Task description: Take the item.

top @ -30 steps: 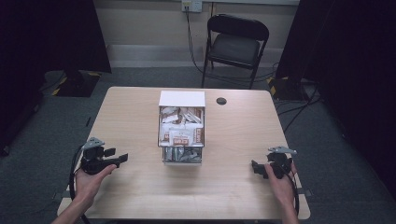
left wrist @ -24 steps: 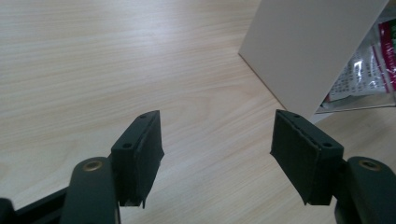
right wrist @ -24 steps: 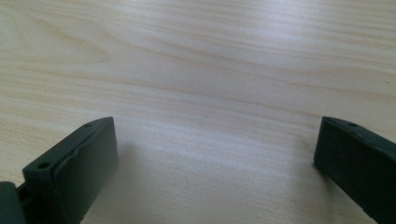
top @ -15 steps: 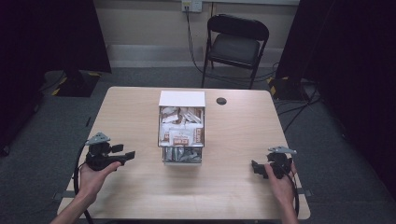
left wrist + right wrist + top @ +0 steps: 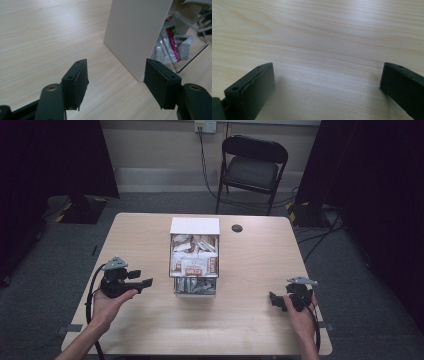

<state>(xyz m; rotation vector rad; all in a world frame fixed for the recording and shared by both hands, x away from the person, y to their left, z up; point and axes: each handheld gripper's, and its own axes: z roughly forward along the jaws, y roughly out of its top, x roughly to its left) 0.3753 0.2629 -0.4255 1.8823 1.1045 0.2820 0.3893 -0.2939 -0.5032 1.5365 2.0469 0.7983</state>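
A white-walled organiser box [image 5: 194, 256] with clear front drawers stands at the table's middle, packed with several sachets [image 5: 194, 265]. My left gripper [image 5: 146, 283] is held just left of the box, jaws open and empty, pointing toward it. In the left gripper view the box's white side wall [image 5: 136, 35] rises ahead between the jaws, with sachets [image 5: 168, 42] behind clear plastic at the right. My right gripper [image 5: 273, 299] rests low near the table's right front, open, with bare wood between its jaws [image 5: 327, 85].
The light wooden table [image 5: 250, 320] has a small black round grommet [image 5: 237, 228] behind the box. A black folding chair [image 5: 252, 170] stands beyond the far edge. Cables run across the grey floor at the right.
My left gripper has moved rightward toward the box and lifted a little. The right gripper has stayed where it was.
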